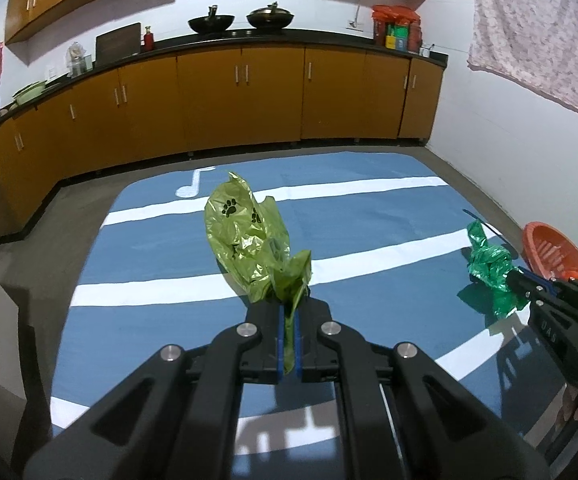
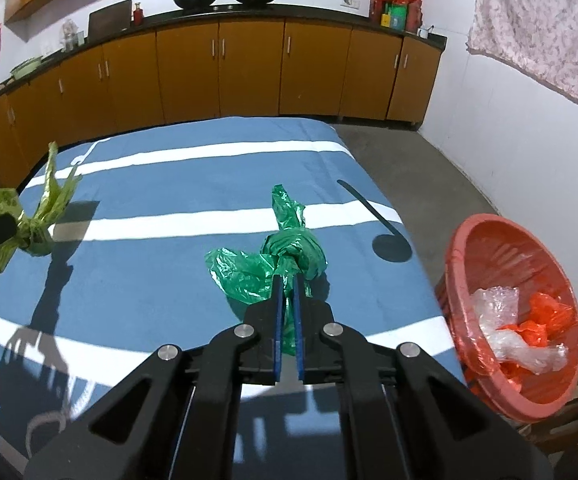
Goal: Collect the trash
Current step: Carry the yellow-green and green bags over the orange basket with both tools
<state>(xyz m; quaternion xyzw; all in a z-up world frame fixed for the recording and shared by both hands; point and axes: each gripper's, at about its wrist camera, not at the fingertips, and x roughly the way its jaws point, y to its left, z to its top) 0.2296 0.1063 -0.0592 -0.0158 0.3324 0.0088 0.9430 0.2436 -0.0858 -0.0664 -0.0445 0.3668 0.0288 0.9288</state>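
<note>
My left gripper [image 1: 287, 312] is shut on a light green plastic bag with paw prints [image 1: 249, 236], held just above the blue striped cloth [image 1: 161, 248]. In the right wrist view that bag [image 2: 33, 216] hangs at the far left from the left gripper [image 2: 9, 226]. My right gripper [image 2: 287, 284] is shut on a knotted dark green plastic bag [image 2: 285, 256], lifted a little over the cloth [image 2: 161, 272]. The left wrist view has the dark green bag [image 1: 491, 268] at the right, pinched by the right gripper [image 1: 515, 278].
An orange basket [image 2: 485, 256] with clear and orange plastic inside stands on the floor right of the cloth; its rim [image 1: 549, 236] also shows in the left view. Brown cabinets [image 1: 241, 96] line the back wall. A patterned cloth [image 2: 541, 28] hangs upper right.
</note>
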